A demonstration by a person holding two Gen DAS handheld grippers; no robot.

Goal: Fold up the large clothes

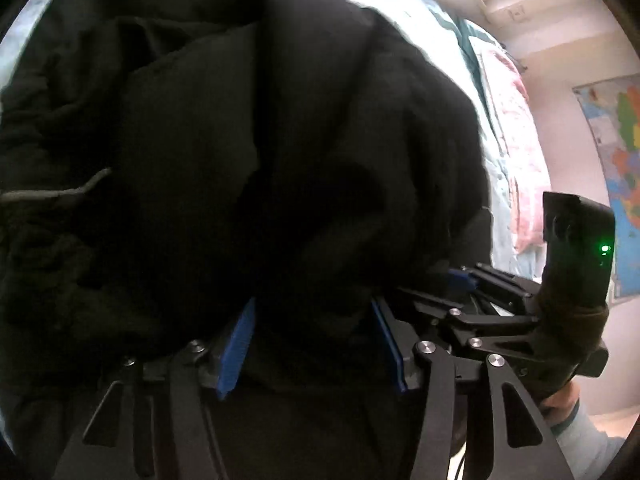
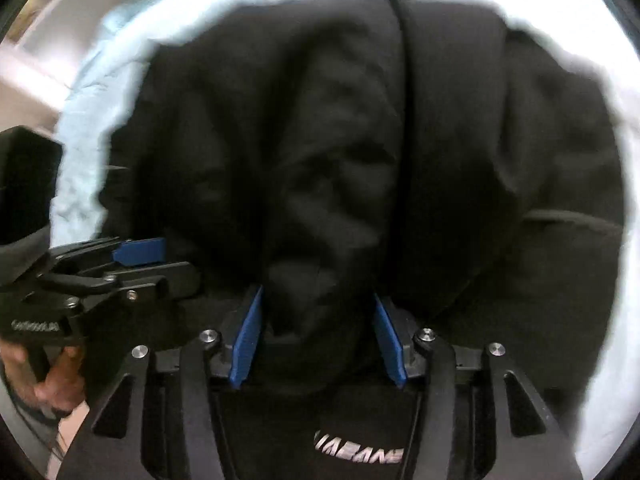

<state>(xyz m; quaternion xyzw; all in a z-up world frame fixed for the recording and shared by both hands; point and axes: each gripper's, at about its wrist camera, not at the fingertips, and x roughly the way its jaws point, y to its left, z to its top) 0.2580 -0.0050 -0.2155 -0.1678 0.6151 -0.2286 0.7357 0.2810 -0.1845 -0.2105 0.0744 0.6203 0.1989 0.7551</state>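
A large black jacket (image 1: 248, 152) fills most of the left wrist view and also the right wrist view (image 2: 344, 152), bunched in thick folds on a pale blue bedsheet (image 2: 80, 136). My left gripper (image 1: 312, 320) has its blue pads (image 1: 236, 348) spread wide with black cloth bulging between them. My right gripper (image 2: 318, 320) also has its blue pads (image 2: 246, 340) wide apart with a fold of the jacket between them. The right gripper shows in the left wrist view (image 1: 472, 284), close beside the left one. The left gripper shows in the right wrist view (image 2: 136, 256).
The bedsheet (image 1: 404, 4) runs behind the jacket. A pink patterned quilt (image 1: 516, 136) lies at the bed's far side. A coloured wall map (image 1: 620, 152) hangs at the right. White lettering (image 2: 358, 454) shows on black cloth under the right gripper.
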